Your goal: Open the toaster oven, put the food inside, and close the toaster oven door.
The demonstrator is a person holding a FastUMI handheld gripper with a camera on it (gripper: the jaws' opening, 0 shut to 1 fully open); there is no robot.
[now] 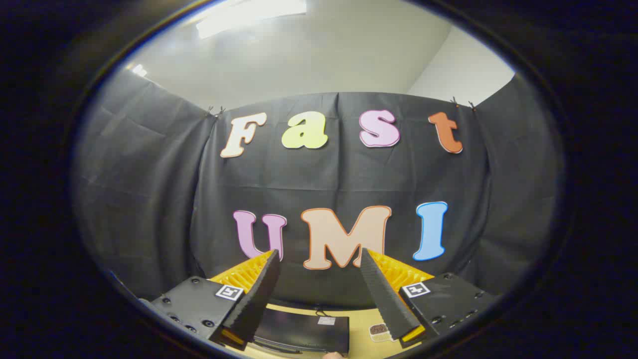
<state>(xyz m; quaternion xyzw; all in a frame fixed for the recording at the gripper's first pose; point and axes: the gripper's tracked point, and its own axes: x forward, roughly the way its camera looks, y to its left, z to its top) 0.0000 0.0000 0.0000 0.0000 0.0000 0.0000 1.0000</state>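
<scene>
A hand-held gripper (319, 257) is raised high above a bench (360, 326), its two fingers spread wide apart and gripping nothing, their tips pointing at the black cloth wall (149, 199) of the booth rather than at anything on the work surface. Far below and between the fingers, a black toaster oven (304, 331) sits on the pale wooden bench, seen from above so that mainly its dark top shows; a small light label (326, 320) sits on that top near the back edge. Whether the oven door is open or closed cannot be told from this angle. Just beside the oven, on the side of the right finger, a small piece of food (378, 330) with a dark brown top rests on the bench, part of it hidden behind that finger. It lies apart from the oven and outside it. Above the cloth wall, a pale ceiling (299, 55) carries a bright light panel (249, 15).
</scene>
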